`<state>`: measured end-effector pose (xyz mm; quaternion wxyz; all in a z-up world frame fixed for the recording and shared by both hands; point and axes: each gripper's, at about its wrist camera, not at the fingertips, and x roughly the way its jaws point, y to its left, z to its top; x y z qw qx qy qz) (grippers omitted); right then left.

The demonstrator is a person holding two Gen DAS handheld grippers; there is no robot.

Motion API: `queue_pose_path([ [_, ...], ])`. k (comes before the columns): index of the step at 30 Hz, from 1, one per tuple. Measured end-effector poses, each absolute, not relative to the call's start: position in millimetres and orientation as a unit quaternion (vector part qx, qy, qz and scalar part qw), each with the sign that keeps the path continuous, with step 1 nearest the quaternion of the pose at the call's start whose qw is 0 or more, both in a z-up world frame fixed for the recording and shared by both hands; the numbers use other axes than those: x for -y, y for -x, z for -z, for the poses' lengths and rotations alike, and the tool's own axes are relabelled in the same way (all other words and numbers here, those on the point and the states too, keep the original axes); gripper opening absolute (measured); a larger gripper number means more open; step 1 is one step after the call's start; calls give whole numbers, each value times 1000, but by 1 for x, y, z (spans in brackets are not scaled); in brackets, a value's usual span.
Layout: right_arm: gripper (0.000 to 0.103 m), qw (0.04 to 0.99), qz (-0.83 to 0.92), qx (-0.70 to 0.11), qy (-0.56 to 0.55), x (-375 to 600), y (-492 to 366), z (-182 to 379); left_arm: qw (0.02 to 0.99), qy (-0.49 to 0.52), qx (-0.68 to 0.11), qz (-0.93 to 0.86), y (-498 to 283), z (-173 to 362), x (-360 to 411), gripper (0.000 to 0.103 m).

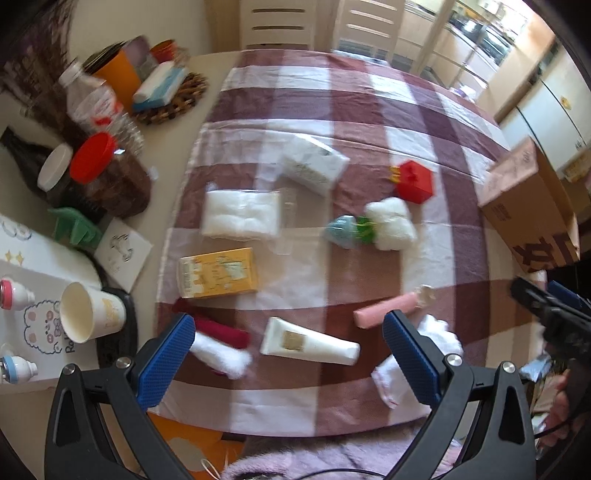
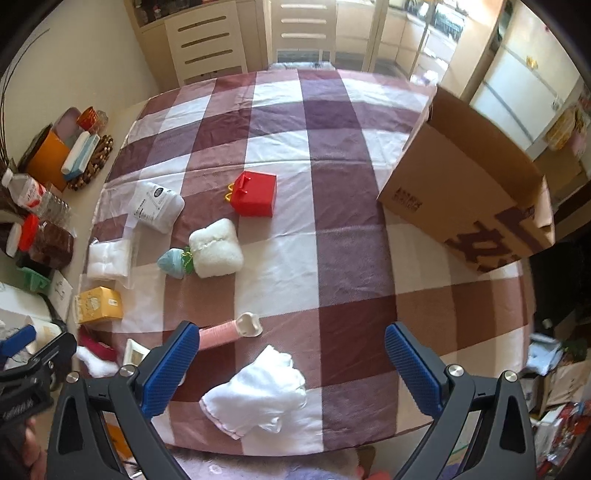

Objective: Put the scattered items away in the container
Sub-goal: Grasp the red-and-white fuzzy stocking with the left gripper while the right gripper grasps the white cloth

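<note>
Both grippers hover open and empty over the near edge of a checked tablecloth (image 2: pixel 351 229). My left gripper (image 1: pixel 288 336) is above a white tube (image 1: pixel 308 341), with a red-and-white sock (image 1: pixel 221 345) by its left finger and a pink tube (image 1: pixel 384 310) by its right. My right gripper (image 2: pixel 291 350) is above a crumpled white cloth (image 2: pixel 258 391). Farther out lie a red toy box (image 2: pixel 255 194), a white fluffy pad (image 2: pixel 216 247), a blue-green toy (image 2: pixel 173 262), a yellow box (image 2: pixel 98 304), a cotton pack (image 2: pixel 109 258) and a white pouch (image 2: pixel 157 206). The open cardboard box (image 2: pixel 465 188) stands at the right.
Left of the cloth stand bottles (image 1: pixel 92 103), jars with red and white lids (image 1: pixel 107 173), a paper cup (image 1: pixel 90 312), a green holder (image 1: pixel 75 227) and a woven mat with an orange cup (image 1: pixel 170 98). Chairs (image 2: pixel 303 33) stand beyond the far edge.
</note>
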<state>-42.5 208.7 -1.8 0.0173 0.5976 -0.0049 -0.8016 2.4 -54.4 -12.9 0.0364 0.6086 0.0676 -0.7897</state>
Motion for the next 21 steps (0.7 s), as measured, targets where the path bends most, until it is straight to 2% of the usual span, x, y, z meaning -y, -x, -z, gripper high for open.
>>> queue_pose_path([
  [5,103,40,785,27,-618,-211,37,24,56,-616,-100,779,-15,38,89,102],
  [11,103,52,748,39,-660,-208,13,76,49,-634,-100,765,-43,69,86,102],
  [15,91,47,729,63,-680,-212,-2,104,53,-642,-120,755,-68,91,84,102],
  [21,89,49,720,59,-690,-209,-12,128,89,-636,-157,750,-80,110,108,102],
])
